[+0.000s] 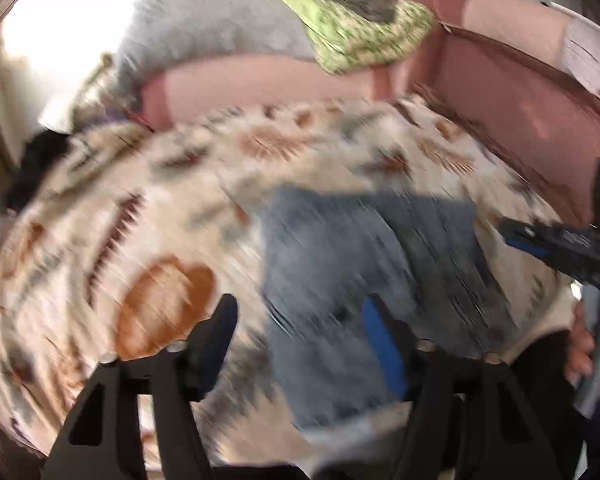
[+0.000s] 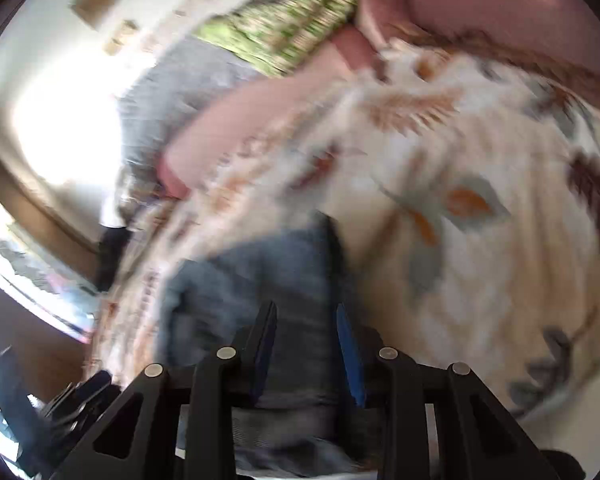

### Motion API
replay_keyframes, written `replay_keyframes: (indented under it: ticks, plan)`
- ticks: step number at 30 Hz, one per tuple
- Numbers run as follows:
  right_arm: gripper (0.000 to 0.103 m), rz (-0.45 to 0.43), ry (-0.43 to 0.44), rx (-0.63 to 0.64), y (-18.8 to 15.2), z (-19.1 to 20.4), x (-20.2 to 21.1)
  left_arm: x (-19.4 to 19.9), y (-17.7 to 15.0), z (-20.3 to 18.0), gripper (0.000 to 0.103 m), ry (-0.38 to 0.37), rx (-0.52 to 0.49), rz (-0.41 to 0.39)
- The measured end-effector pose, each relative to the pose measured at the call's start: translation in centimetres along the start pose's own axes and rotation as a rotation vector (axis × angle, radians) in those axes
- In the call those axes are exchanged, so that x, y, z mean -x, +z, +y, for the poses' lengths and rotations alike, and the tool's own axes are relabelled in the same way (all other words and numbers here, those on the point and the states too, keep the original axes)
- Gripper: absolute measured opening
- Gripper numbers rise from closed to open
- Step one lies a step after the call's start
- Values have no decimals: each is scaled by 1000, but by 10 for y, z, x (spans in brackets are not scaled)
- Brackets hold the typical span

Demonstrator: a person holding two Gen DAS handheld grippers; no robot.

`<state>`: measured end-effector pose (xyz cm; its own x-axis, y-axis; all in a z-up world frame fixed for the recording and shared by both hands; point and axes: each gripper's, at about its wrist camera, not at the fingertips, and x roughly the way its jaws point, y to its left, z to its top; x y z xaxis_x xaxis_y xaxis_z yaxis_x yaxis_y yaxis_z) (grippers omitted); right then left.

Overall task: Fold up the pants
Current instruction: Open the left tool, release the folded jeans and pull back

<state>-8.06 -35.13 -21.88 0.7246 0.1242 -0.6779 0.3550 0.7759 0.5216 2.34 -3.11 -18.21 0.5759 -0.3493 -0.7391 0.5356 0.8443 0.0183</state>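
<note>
Though both views are smeared by motion blur, the faded blue denim pants [image 1: 340,256] read as a folded, roughly rectangular bundle lying on the cream bedspread printed with rust and grey leaves [image 1: 148,208], pink upholstered seating [image 1: 260,84] behind. Left gripper [image 1: 300,324]: jaws set wide, blue-padded finger over the denim's near edge, black finger over the bedspread; nothing clasped. Right gripper [image 2: 308,328]: jaws at a narrower gap, hovering over the pants; contact with the cloth cannot be told. A hand [image 1: 588,344] grips its handle.

Heavy motion blur, blown-out window glare
</note>
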Motion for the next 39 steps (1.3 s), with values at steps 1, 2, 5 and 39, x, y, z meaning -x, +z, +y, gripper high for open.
replay_keyframes:
  ticks: [1, 2, 5, 39]
  plan:
    - [35, -1, 10, 22, 2, 9, -2, -6, 8, 1, 68, 25, 2, -3]
    - [35, -6, 13, 48, 5, 21, -8, -13, 16, 2, 68, 35, 8, 0]
    - [35, 8, 26, 98, 10, 43, -32, -51, 40, -2, 68, 50, 33, 44]
    - [49, 167, -63, 373, -88, 63, -47, -73, -56, -20, 83, 131, 17, 224]
